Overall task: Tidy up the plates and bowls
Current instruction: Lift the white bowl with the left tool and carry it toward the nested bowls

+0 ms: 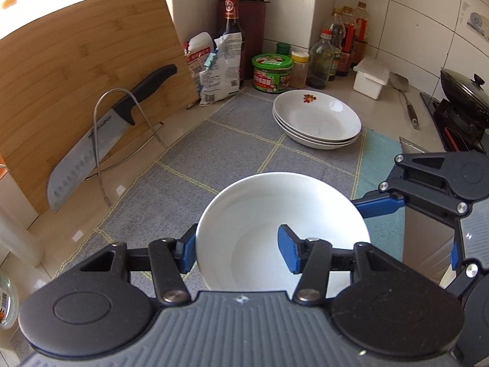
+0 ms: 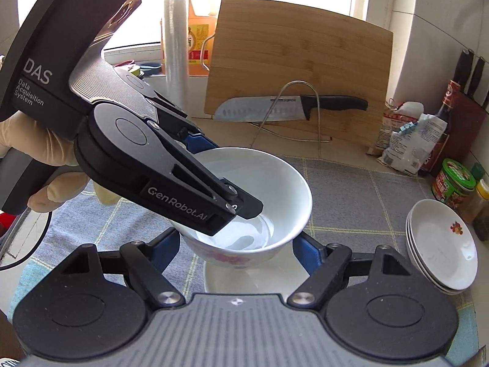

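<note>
Your left camera sits on your left gripper (image 1: pixel 238 252) and looks down at a slant, very near the bowl (image 1: pixel 282 214). It faces the far corner, with the board (image 1: pixel 76 70) on its left and the plates (image 1: pixel 318 122) ahead. Your right camera sits on your right gripper (image 2: pixel 237 249), just as near, and faces the window. Both see the bowl, board, knife (image 2: pixel 290 107), plates and mat (image 1: pixel 214 153).
</note>
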A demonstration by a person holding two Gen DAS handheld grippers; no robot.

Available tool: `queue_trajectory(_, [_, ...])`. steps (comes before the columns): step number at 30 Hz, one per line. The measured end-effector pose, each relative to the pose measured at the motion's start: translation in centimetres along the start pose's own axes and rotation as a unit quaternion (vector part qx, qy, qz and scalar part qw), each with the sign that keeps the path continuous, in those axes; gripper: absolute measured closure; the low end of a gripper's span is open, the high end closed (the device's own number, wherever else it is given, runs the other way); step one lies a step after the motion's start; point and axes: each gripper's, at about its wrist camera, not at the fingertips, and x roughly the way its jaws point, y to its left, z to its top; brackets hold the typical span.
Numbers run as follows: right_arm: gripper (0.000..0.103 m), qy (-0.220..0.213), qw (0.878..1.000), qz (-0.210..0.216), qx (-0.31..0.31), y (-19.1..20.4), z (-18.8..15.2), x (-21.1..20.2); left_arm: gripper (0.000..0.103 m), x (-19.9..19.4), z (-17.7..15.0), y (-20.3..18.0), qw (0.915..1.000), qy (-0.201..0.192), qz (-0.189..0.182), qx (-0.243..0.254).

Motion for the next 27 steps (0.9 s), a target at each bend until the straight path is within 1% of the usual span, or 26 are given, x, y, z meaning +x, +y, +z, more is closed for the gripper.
queue_trajectory(4, [0.019, 0.009, 1.000, -0.009, 0.012, -0.8, -0.7, 0.1, 0.050, 1.0, 0.4, -0.8, 0.9998, 0.005, -0.015, 0.008])
queue_trajectory(8, [0.018, 0.019, 0.999, -0.014, 0.025, -1.4, -1.3, 0.5, 0.050, 1.8, 0.5, -1.5, 0.9996, 0.009, -0.022, 0.014])
queue_trajectory(15, [0.019, 0.034, 0.999, -0.011, 0.037, -1.8, -1.9, 1.2, 0.050, 3.0, 0.2, -1.7, 0.9992, 0.020, -0.032, 0.011])
queue_trajectory(27, [0.019, 0.046, 0.998, -0.006, 0.036, -1.8, -2.3, 1.8, 0.050, 3.7, -0.7, -1.9, 0.9990, 0.027, -0.031, 0.017])
